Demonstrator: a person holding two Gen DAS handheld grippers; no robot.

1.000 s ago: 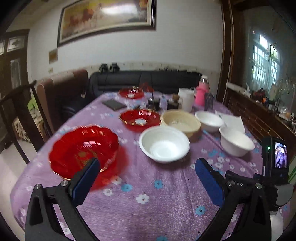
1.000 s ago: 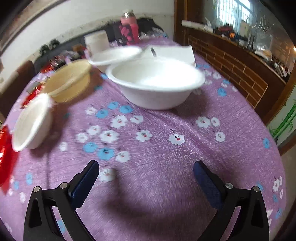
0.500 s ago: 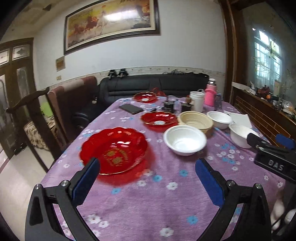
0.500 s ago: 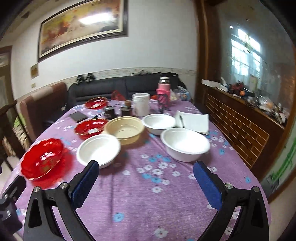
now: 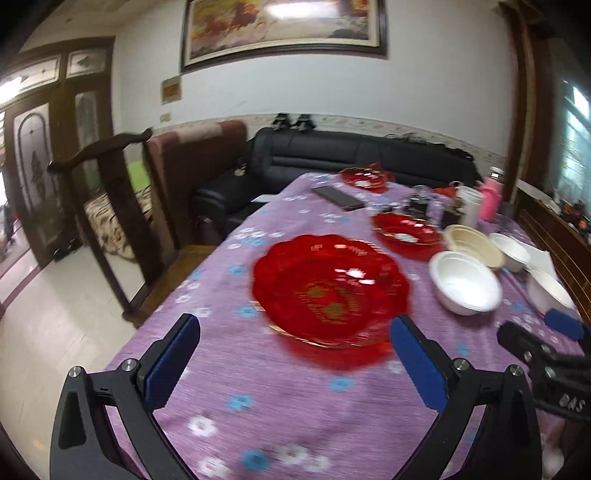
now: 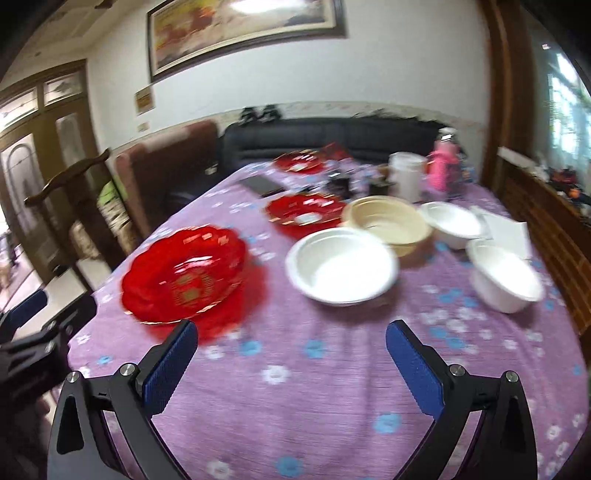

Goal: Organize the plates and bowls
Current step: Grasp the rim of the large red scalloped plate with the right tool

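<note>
currently | left claw [image 5: 295,354] agape | right claw [image 6: 291,354] agape | white bowl [image 6: 341,266] empty

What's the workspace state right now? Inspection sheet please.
Surface: table under purple floral tablecloth, dishes spread out.
Job's things: near red scalloped glass plate; second red plate; far red plate; near white bowl; beige bowl; two more white bowls. None stacked.
Clutter: pink bottle, white cup, dark flat slab, white paper.
Grippers: left gripper and right gripper open, empty, above the cloth.
Cables: nothing seen.
Surroundings: black sofa, wooden chair, framed painting.
</note>
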